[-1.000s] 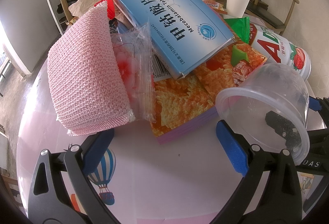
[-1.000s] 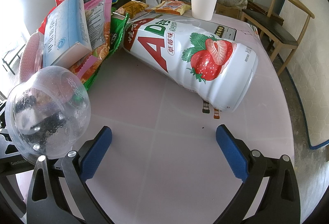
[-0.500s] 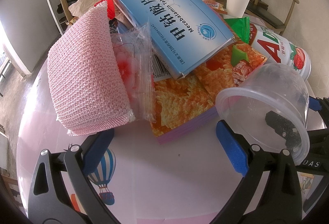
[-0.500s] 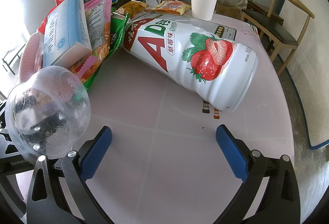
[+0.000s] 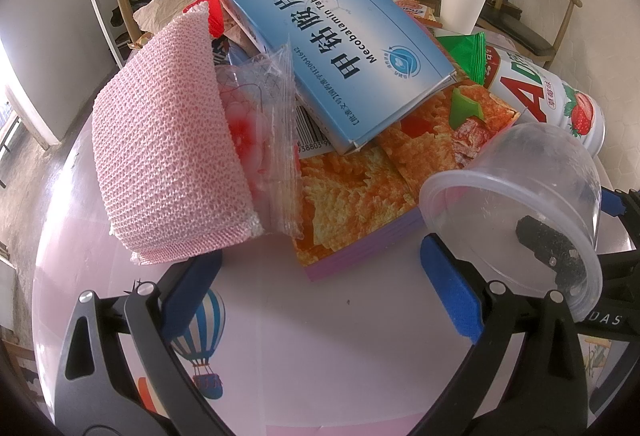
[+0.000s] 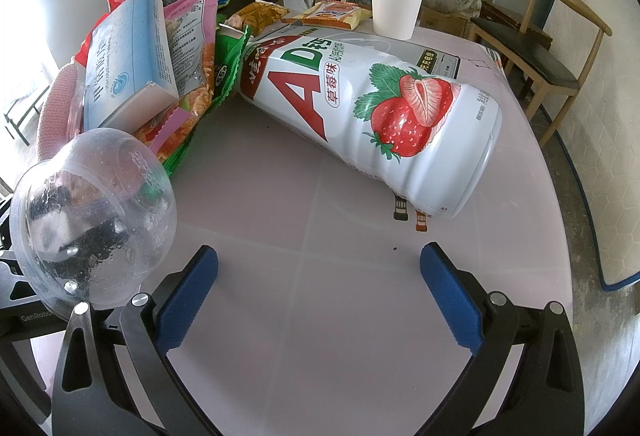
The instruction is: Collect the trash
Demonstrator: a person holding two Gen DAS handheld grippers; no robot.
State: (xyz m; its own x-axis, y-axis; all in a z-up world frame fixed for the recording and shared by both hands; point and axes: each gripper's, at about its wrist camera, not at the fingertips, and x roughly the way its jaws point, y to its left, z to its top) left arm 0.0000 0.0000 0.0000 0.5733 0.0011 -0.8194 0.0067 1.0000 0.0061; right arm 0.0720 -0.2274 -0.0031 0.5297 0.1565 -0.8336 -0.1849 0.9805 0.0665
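Left wrist view: my left gripper (image 5: 318,288) has its blue-padded fingers (image 5: 192,286) spread wide over the pale pink tabletop (image 5: 320,356), holding nothing. Just ahead lies the trash heap. A pink knitted cloth (image 5: 168,151) sits just past my left finger, with a crumpled clear plastic wrapper (image 5: 272,131) tucked against it. A blue tablet box (image 5: 336,39) lies tilted on top of an orange snack bag (image 5: 360,175), which faces the gap between my fingers. A clear plastic cup (image 5: 516,203) lies on its side right beside my right finger, its mouth toward me. Behind it are a green packet (image 5: 464,51), a white strawberry-print bottle (image 5: 560,95) lying down, and a white paper cup (image 5: 460,3) standing upright farther back.

Right wrist view: my right gripper (image 6: 318,288) is also wide open and empty above bare tabletop (image 6: 320,336). The strawberry-print bottle (image 6: 380,103) lies on its side ahead, apart from both fingers (image 6: 448,292). The clear plastic cup (image 6: 92,220) sits just left of my left finger. The heap with the tablet box (image 6: 128,63) rises far left; the paper cup (image 6: 396,3) stands beyond the bottle.
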